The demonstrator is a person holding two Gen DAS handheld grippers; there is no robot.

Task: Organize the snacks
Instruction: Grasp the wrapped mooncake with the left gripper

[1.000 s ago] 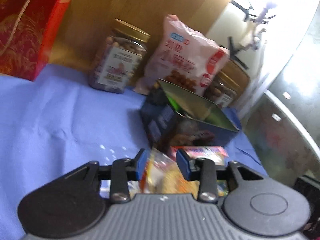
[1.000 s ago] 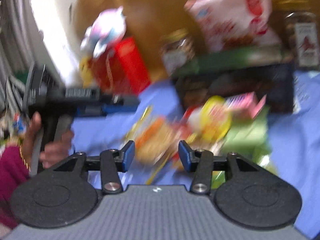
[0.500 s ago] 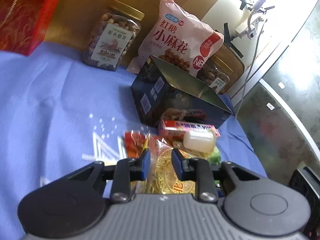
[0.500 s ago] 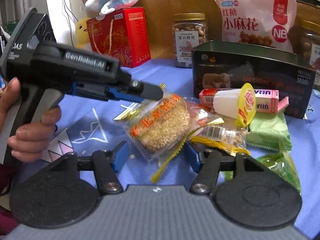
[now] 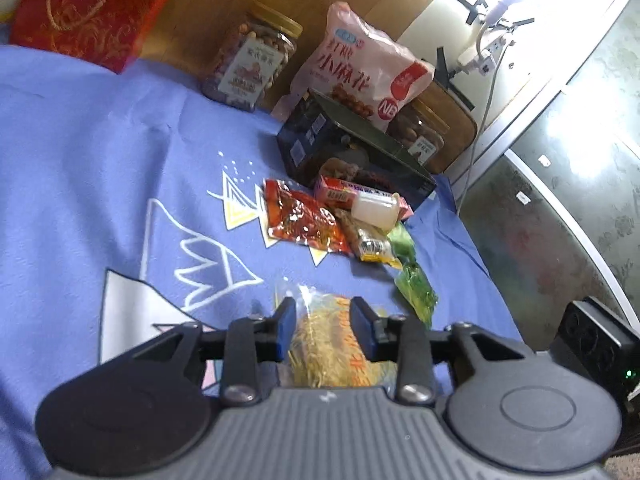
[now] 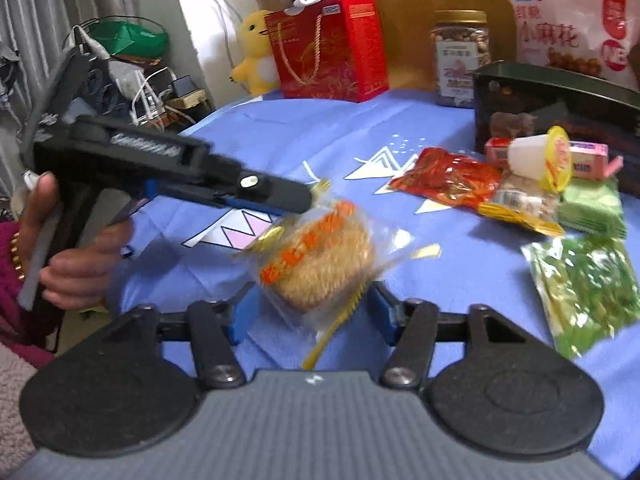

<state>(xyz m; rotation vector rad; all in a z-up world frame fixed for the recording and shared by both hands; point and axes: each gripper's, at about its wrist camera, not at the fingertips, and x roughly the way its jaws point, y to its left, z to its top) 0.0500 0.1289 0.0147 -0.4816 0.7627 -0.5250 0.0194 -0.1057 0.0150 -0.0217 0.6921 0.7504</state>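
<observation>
Well in front of the tin [image 5: 312, 140], out over the bare blue desk [image 5: 100, 140], the cake packet [image 6: 320, 256] hangs tilted under the tip of the left gripper [image 5: 323, 318]. Its jaws stand narrow with the packet's bulk filling the gap, and the pads seem to press on it. These jaws have just been opening, so I judge the hold to be light. The right gripper [image 6: 314, 312] sits just below with jaws wide. They too have just been opening, and the packet's lower end lies between them, but the pads stand clear of it on both sides.

This looks like a handover, and the main risk is timing. If the left lets go before the right closes, the slick wrapper slides out and the packet drops to the desk, far from the tin. If the right closes too hard, it may crush the crumbly cake. If it closes too low, it may catch only the loose yellow wrapper seam, which would slip or tear.

Both pictures are smeared near the packet, so exact contact is hard to read.

A sideways swing towards the tin could also sweep the red packet [image 5: 300, 220] and the jelly cup [image 5: 374, 210], which lie crowded at the tin's front wall.
</observation>
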